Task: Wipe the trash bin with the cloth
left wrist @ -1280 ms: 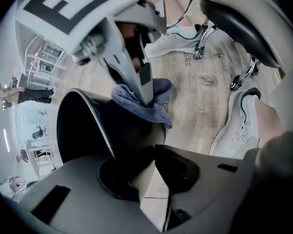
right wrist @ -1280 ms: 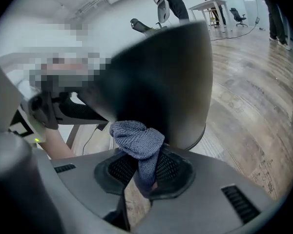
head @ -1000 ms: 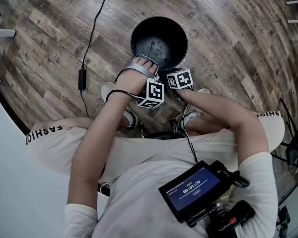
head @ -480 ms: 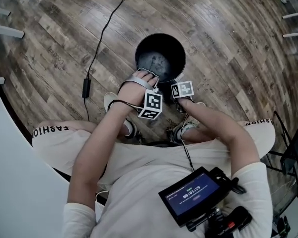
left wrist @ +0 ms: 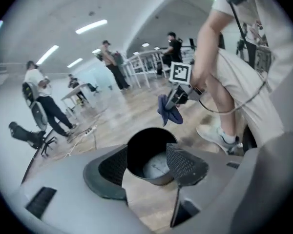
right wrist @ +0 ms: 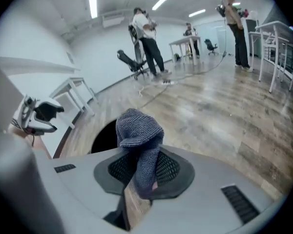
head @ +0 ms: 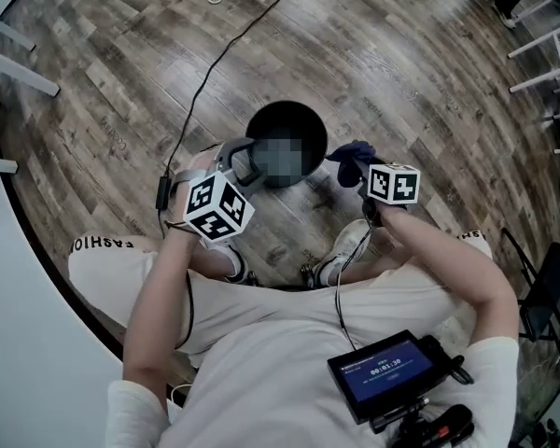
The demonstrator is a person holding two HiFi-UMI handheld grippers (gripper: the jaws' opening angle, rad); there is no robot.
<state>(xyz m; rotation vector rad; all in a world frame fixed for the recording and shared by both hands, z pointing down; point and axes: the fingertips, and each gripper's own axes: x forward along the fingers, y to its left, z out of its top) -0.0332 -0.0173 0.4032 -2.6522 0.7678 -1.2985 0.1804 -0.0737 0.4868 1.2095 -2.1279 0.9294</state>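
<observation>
Blue cloth (right wrist: 136, 130) clamped in right gripper (right wrist: 144, 169), in the air beside black trash bin (head: 285, 115) on wood floor (head: 429, 82). Left gripper (left wrist: 149, 165) jaws have just been opening: wide apart, nothing gripped, above bin.

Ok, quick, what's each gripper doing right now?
Left gripper: open, fingers just opened, nothing held between them.
Right gripper: shut on the blue-grey knitted cloth.

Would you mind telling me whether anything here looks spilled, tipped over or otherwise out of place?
Nothing stands out. The trash bin stands upright on the wooden floor, nothing spilled around it, and the cloth is pinched in the right tongs.
</observation>
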